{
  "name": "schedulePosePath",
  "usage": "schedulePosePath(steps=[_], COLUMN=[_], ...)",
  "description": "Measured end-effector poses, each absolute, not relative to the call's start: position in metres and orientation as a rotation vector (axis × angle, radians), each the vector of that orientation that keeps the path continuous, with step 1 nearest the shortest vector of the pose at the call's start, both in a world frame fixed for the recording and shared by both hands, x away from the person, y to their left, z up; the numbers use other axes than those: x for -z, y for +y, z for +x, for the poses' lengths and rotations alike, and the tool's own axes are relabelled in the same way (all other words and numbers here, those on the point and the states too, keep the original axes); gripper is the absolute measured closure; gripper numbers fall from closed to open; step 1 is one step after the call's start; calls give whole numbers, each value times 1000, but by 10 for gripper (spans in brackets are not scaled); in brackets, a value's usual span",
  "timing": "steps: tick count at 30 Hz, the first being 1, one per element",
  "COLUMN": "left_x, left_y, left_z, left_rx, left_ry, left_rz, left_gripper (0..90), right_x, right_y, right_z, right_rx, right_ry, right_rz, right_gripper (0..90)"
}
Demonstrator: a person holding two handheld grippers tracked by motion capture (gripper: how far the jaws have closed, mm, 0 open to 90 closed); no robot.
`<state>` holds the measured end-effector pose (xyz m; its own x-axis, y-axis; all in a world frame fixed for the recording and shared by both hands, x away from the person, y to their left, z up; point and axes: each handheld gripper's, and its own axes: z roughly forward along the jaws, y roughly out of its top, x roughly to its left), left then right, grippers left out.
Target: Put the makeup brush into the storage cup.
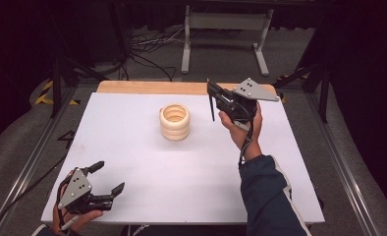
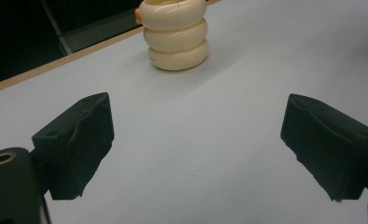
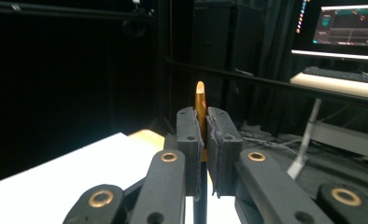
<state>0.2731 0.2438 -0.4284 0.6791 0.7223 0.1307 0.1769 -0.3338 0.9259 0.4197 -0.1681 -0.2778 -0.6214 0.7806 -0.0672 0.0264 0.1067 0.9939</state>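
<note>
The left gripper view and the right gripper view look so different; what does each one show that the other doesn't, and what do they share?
Left gripper view: the left gripper wide open and holding nothing, with a cream stack of rings standing farther along the table.

Right gripper view: the right gripper shut on a thin stick with an orange tip, plus a lit computer screen in the dark room behind.

Both: a pair of black jaws rising from the bottom, and the white tabletop.
</note>
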Motion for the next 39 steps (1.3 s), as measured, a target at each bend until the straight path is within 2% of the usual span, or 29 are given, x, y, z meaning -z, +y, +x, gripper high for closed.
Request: schedulePosePath(steps=[39], left_x=[426], left_y=[250], left_z=[270], left_rx=[-685], left_ry=[702], left_rz=[1826], left_gripper=[98], right_x=[290], right_y=[-109], right_z=[457], right_rx=[-1700], right_ry=[1774], right_rz=[741], right_gripper=[844])
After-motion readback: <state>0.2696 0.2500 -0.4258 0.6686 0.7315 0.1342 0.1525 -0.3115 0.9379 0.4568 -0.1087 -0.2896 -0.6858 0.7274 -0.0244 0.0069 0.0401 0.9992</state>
